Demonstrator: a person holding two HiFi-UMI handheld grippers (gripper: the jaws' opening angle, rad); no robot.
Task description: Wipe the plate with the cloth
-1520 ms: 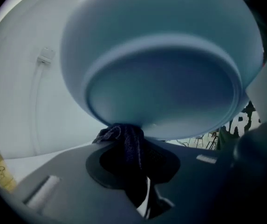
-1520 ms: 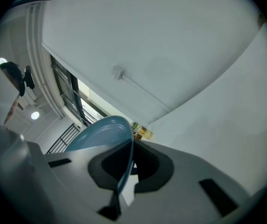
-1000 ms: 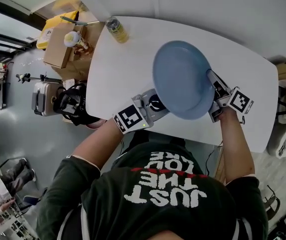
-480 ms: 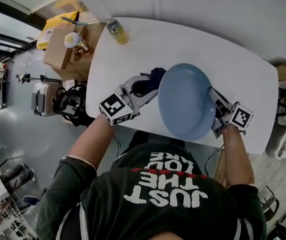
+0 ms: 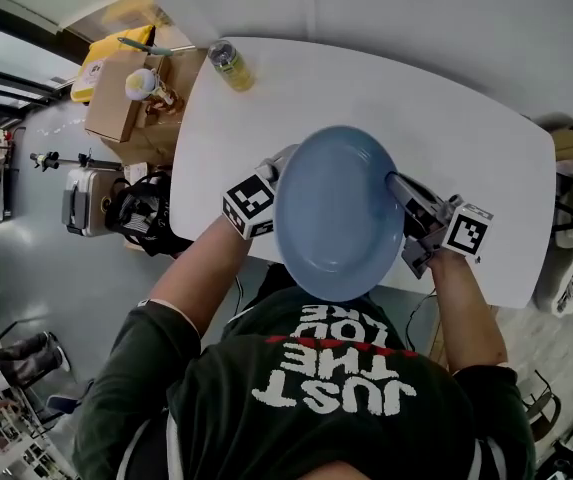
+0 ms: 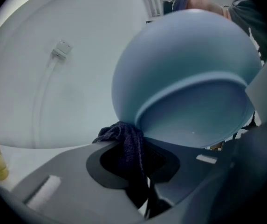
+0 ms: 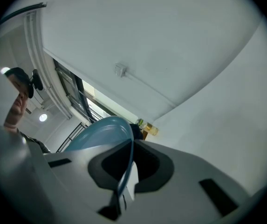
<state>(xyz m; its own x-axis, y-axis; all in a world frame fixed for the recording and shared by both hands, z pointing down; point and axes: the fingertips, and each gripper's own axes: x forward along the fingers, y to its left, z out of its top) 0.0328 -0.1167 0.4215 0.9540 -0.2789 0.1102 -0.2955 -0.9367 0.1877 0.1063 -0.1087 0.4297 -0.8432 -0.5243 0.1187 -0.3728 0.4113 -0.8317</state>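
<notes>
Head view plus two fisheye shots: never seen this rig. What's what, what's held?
No robot: a person holds a two-jaw tool in each hand. The head view looks down from a camera on their head; each other view rides on one tool. The right tool clamps the rim of a light blue round plate, held above the white table. The left tool pinches a dark blue woven cloth, which meets the plate's underside. A bottle of yellow liquid stands on the table.

Workroom: white table (image 5: pixel 466 138), cardboard box (image 5: pixel 114 96), equipment case (image 5: pixel 84 200)
</notes>
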